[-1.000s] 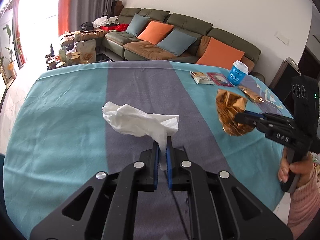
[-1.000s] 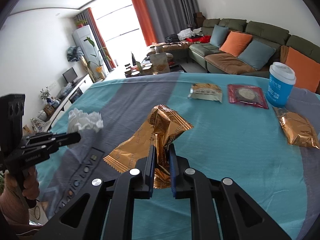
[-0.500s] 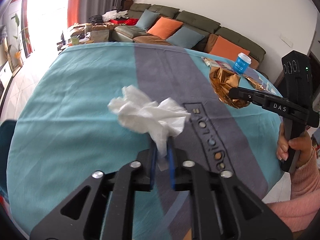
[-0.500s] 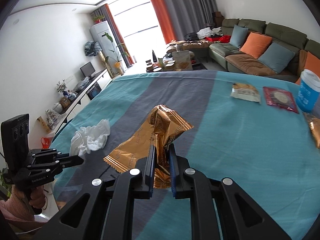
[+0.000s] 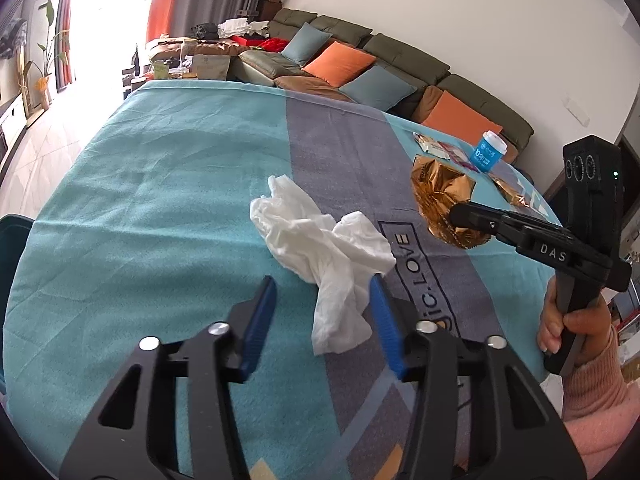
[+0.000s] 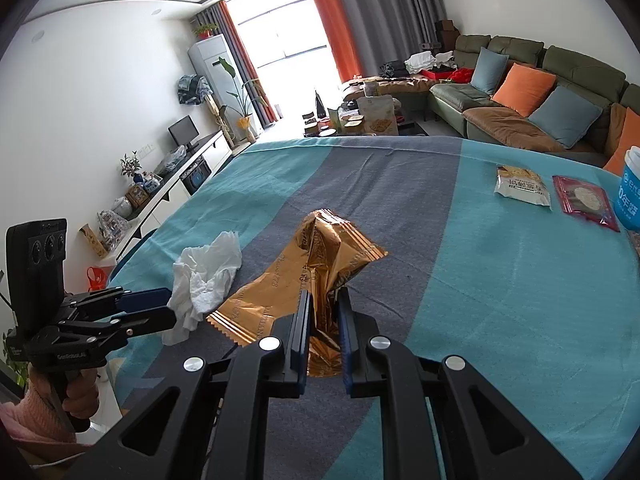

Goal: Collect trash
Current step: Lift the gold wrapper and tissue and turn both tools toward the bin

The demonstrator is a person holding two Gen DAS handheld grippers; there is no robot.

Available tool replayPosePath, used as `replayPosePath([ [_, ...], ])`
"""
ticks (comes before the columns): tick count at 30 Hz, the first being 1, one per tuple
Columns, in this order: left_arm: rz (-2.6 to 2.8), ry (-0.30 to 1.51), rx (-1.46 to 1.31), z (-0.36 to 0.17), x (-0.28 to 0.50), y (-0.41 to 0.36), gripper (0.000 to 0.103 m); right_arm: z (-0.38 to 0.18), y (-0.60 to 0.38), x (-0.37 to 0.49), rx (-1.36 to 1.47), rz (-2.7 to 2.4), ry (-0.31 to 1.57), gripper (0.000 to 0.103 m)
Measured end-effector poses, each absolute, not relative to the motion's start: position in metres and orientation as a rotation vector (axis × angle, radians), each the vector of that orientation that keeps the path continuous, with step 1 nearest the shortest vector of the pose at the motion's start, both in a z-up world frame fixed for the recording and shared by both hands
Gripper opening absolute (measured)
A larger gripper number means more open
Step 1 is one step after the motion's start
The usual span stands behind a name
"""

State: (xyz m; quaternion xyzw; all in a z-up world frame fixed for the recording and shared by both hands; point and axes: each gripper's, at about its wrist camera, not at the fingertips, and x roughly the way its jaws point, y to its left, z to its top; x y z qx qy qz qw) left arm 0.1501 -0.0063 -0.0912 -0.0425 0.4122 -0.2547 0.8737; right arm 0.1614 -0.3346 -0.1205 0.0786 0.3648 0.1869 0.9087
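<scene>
my left gripper [image 5: 322,316] fingers gape wide around the tissue [image 5: 320,248]; right gripper [image 6: 323,334] pinches the gold wrapper [image 6: 316,264], its base hidden.

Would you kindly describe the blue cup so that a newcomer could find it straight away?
Start at the table under the teal and grey cloth, and go to its far edge, nearest the green sofa. The cup stands upright there beside two flat snack packets. It is the only upright thing on the table: blue, white-lidded, with white print.
</scene>
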Motion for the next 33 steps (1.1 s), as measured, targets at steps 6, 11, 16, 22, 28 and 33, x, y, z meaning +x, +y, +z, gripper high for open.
replayPosePath([
  [6,-0.542,0.884,-0.106,-0.093,0.154,-0.009,0.019,-0.121,-0.329,0.162,0.158,0.395,0.754,0.012],
  [11,-0.543,0.883,-0.107,-0.094,0.154,-0.01,0.01,-0.122,-0.326,0.162,0.157,0.402,0.754,0.012],
  [16,-0.541,0.866,-0.109,-0.091,0.151,-0.007,0.008,-0.12,-0.32,0.163,0.148,0.408,0.749,0.012],
  [22,-0.537,0.829,-0.088,-0.083,0.142,-0.005,0.007,-0.118,-0.317,0.162,0.149,0.414,0.742,0.012],
  [28,-0.522,0.803,-0.072,-0.074,0.133,0.001,0.007,-0.115,-0.315,0.162,0.146,0.423,0.734,0.012],
  [33,-0.504,0.785,-0.069,-0.069,0.129,0.008,0.007,-0.112,-0.311,0.161,0.139,0.435,0.726,0.012],
])
